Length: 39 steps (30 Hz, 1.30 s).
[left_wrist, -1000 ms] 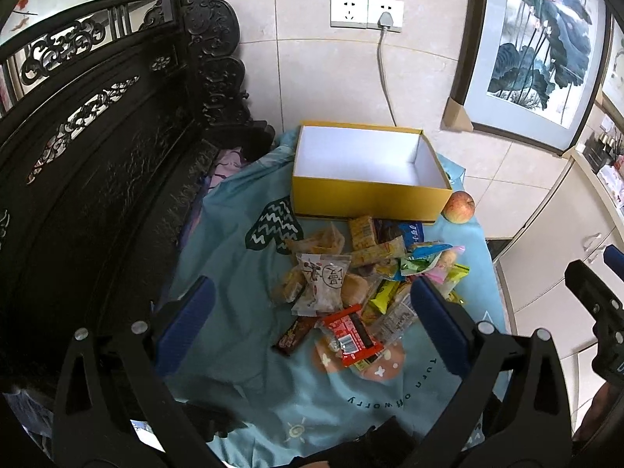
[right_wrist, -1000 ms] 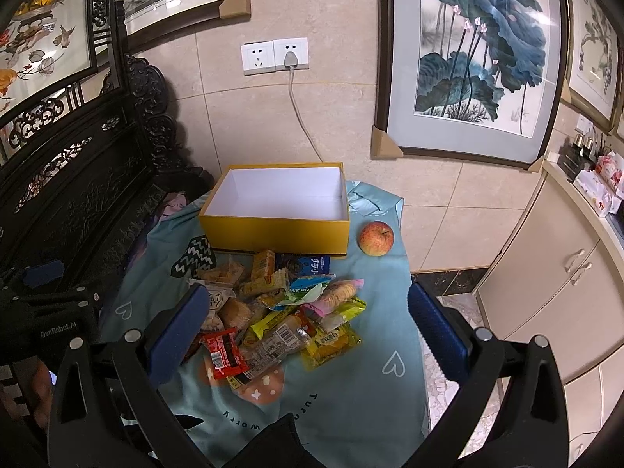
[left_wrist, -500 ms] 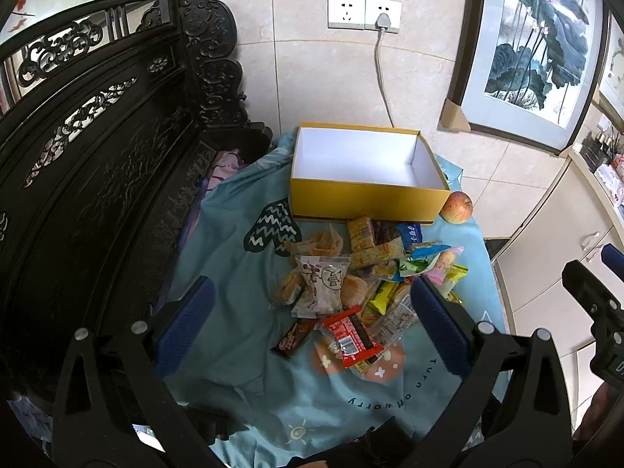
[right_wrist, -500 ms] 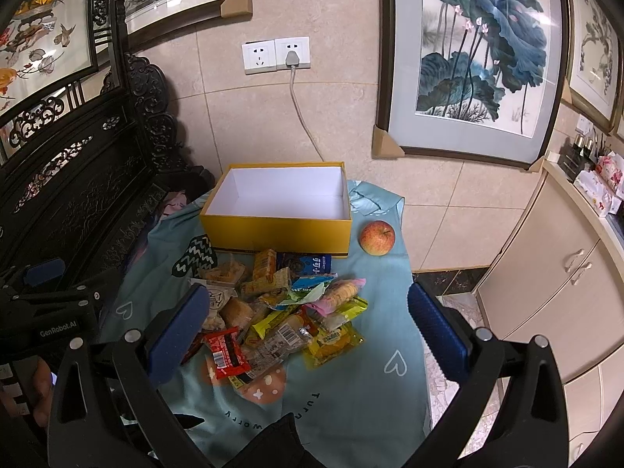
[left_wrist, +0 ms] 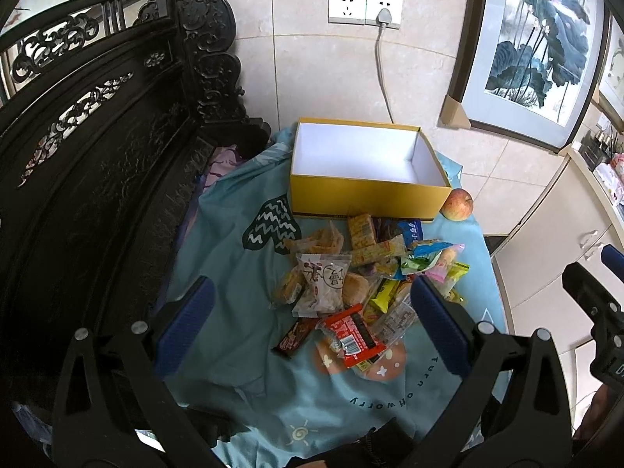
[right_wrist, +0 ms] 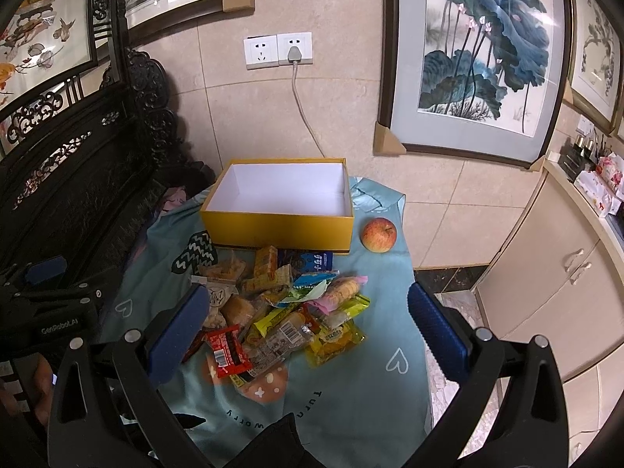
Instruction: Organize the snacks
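Teal cloth (left_wrist: 234, 273) over a small table, seen from the left wrist camera. Yellow box (left_wrist: 366, 199) at the far edge, white inside, nothing in it. Red-yellow apple (left_wrist: 457, 204) just beside the box's right front corner, on the cloth. Heap of snack packets (left_wrist: 362, 273) in the middle of the cloth, just in front of the box: a clear bag with a printed label (left_wrist: 321, 286) on the left side of the heap, a red packet (left_wrist: 351, 335) at its near edge, a dark bar (left_wrist: 297, 337) touching the red packet on the left, a blue packet (left_wrist: 409, 230) nearest the box. Left gripper (left_wrist: 312, 319) spread wide above the near part of the cloth, blue pads either side of the heap, nothing between them. Dark carved wooden bench (left_wrist: 97, 156) along the left edge of the table. Right gripper (left_wrist: 596, 304) partly visible at the right border.

From the right wrist camera: same yellow box (right_wrist: 279, 224) at the far edge, apple (right_wrist: 379, 234) to its right. Snack packets (right_wrist: 288, 308) heaped mid-cloth, a yellow packet (right_wrist: 335, 341) toward the right edge of the heap, the red packet (right_wrist: 228, 351) at the near left. Right gripper (right_wrist: 308, 327) released, fingers wide apart over the heap, holding nothing. Left gripper (right_wrist: 46, 304) at the left border, beside the bench. White wall socket (right_wrist: 279, 50) with a plugged cord above the box.
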Tool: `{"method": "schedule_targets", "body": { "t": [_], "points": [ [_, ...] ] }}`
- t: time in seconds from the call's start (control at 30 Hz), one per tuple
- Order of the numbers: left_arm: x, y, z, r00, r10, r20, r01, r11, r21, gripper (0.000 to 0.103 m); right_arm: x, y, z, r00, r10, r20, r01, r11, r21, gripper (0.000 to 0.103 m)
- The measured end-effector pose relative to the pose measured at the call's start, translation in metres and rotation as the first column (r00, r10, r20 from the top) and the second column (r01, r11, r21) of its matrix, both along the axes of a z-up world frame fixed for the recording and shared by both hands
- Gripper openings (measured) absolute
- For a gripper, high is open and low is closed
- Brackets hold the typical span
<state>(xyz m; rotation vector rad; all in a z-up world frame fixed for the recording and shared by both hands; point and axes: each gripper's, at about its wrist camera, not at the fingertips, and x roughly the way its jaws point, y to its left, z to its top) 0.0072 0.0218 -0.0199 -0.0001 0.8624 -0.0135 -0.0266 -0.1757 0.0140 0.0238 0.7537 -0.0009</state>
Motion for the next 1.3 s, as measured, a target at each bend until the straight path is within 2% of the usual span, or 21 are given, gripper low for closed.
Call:
{"method": "schedule_targets", "body": {
  "t": [0.4, 0.53, 0.6, 0.7, 0.8, 0.87, 0.93, 1.0, 1.1, 1.23, 1.3],
  "points": [
    [0.013, 0.009, -0.008, 0.999, -0.022, -0.024, 0.022, 1.000, -0.005, 0.101, 0.009, 0.010, -0.005, 0.999, -0.017, -0.027, 0.017, 1.000, -0.018, 0.102],
    [0.023, 0.016, -0.018, 1.000, -0.018, -0.023, 0.019, 1.000, 0.022, 0.101, 0.015, 0.015, -0.015, 0.999, -0.011, -0.046, 0.008, 0.999, -0.049, 0.102],
    [0.035, 0.028, -0.034, 0.999, 0.006, -0.051, -0.005, 1.000, 0.026, 0.101, 0.021, 0.008, -0.026, 0.997, -0.016, -0.069, 0.013, 0.999, -0.038, 0.102],
    [0.049, 0.048, -0.072, 0.991, 0.024, -0.130, -0.027, 0.999, -0.019, 0.101, 0.032, -0.009, -0.058, 0.992, -0.019, -0.128, 0.023, 0.999, 0.025, 0.102],
    [0.055, 0.058, -0.114, 0.984, 0.034, -0.175, -0.037, 0.999, -0.013, 0.101, 0.039, -0.018, -0.104, 0.978, -0.029, -0.207, 0.030, 1.000, 0.003, 0.102],
    [0.059, 0.057, -0.146, 0.970, 0.028, -0.241, -0.029, 1.000, 0.000, 0.101, 0.044, -0.027, -0.135, 0.963, -0.030, -0.267, 0.038, 0.999, 0.024, 0.102],
    [0.063, 0.056, -0.165, 0.961, 0.022, -0.277, -0.028, 0.999, -0.019, 0.101, 0.050, -0.039, -0.158, 0.949, -0.044, -0.313, 0.062, 0.997, 0.049, 0.102],
    [0.068, 0.047, -0.178, 0.961, 0.012, -0.278, -0.018, 1.000, -0.021, 0.101, 0.057, -0.054, -0.174, 0.941, -0.064, -0.331, 0.088, 0.994, 0.057, 0.102],
    [0.085, 0.021, -0.191, 0.971, -0.007, -0.240, 0.014, 0.999, 0.030, 0.101, 0.072, -0.067, -0.186, 0.934, -0.079, -0.350, 0.103, 0.993, 0.051, 0.102],
    [0.105, -0.012, -0.206, 0.981, -0.021, -0.192, 0.047, 0.990, 0.130, 0.101, 0.086, -0.081, -0.196, 0.938, -0.067, -0.339, 0.088, 0.995, 0.045, 0.101],
    [0.116, -0.025, -0.218, 0.983, -0.021, -0.182, 0.056, 0.980, 0.190, 0.097, 0.098, -0.084, -0.204, 0.935, -0.053, -0.351, 0.078, 0.995, 0.058, 0.100]
  ]
}}
